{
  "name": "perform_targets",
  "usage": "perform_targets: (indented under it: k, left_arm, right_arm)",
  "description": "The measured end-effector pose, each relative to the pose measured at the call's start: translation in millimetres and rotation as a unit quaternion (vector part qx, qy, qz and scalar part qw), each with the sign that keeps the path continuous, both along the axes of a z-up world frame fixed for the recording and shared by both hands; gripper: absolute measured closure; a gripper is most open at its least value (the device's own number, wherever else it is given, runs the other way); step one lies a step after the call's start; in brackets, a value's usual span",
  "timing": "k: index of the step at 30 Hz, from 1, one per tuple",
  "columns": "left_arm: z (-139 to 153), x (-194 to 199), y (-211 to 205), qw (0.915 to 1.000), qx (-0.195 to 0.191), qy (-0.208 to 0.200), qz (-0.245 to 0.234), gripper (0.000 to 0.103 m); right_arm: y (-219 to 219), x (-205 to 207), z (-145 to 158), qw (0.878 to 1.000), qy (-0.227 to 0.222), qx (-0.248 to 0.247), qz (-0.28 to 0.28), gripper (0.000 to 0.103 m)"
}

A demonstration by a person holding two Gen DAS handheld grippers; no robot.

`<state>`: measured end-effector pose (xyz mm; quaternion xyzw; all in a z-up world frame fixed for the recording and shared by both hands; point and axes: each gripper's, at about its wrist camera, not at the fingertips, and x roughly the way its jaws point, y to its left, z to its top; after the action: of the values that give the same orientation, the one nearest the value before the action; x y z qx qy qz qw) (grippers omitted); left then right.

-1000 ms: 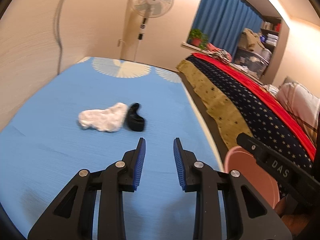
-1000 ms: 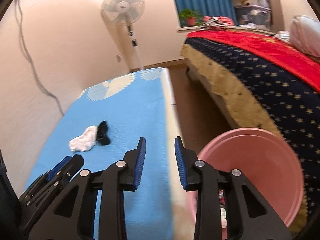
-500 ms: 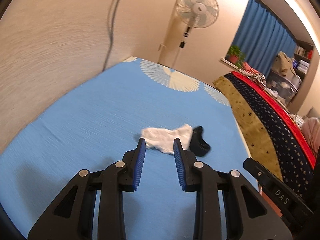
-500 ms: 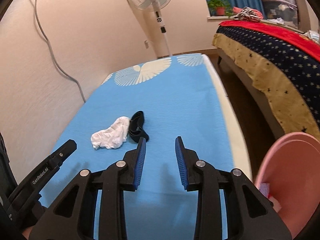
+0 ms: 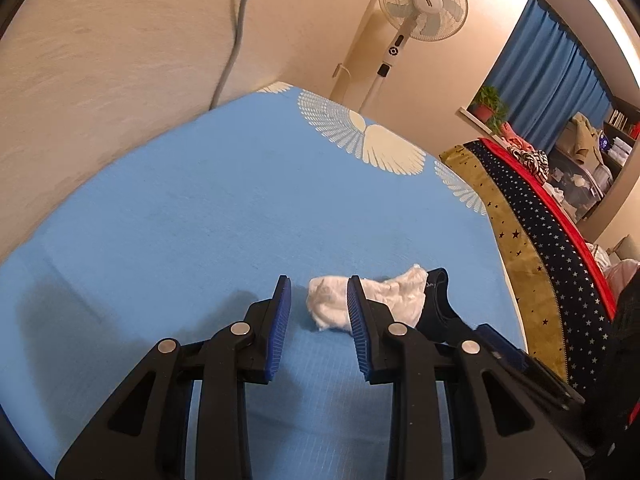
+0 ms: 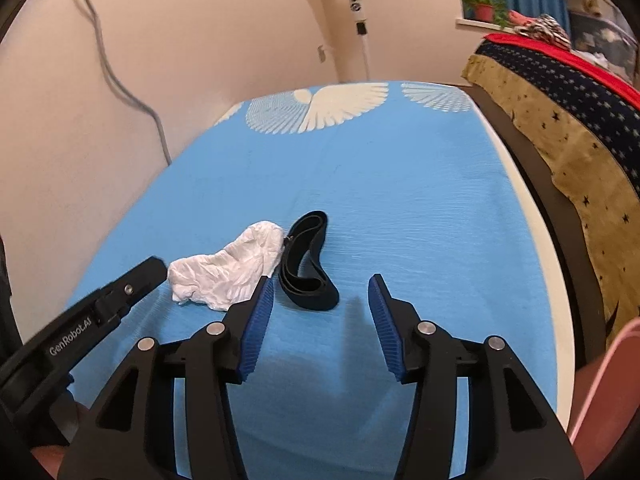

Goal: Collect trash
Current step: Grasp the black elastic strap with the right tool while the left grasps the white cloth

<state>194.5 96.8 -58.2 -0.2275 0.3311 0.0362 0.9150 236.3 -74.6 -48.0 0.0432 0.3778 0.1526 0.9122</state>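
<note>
I see crumpled white tissue wad [image 6: 228, 276] on blue mattress [image 6: 400, 200], touching black strap loop [image 6: 308, 264] on its right. My left gripper [image 5: 318, 330] open, tissue partly between fingertips. My right gripper [image 6: 320, 320] open wide, just short of strap. Wall along left edge; mattress edge right, pink bin rim [image 6: 600, 380] beyond it.
</note>
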Motion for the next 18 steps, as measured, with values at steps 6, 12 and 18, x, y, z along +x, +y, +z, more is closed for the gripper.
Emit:
perform_targets:
  k: [6, 12, 18]
  left_arm:
    - [-11.0, 14.0, 3.3, 0.9993, -0.031, 0.018, -0.007, 0.074]
    - [-12.9, 18.3, -6.8, 0.9987, -0.030, 0.025, -0.032, 0.081]
    - [-2.0, 11.9, -16.8, 0.9988, -0.011, 0.012, -0.047, 0.094]
  right_arm:
    - [4.0, 10.8, -5.3, 1.000, 0.017, -0.002, 0.015, 0.074]
    - [0.7, 7.2, -4.6, 1.000, 0.014, -0.002, 0.004, 0.086]
    - [-12.2, -2.1, -0.7, 1.000, 0.014, -0.004, -0.020, 0.088]
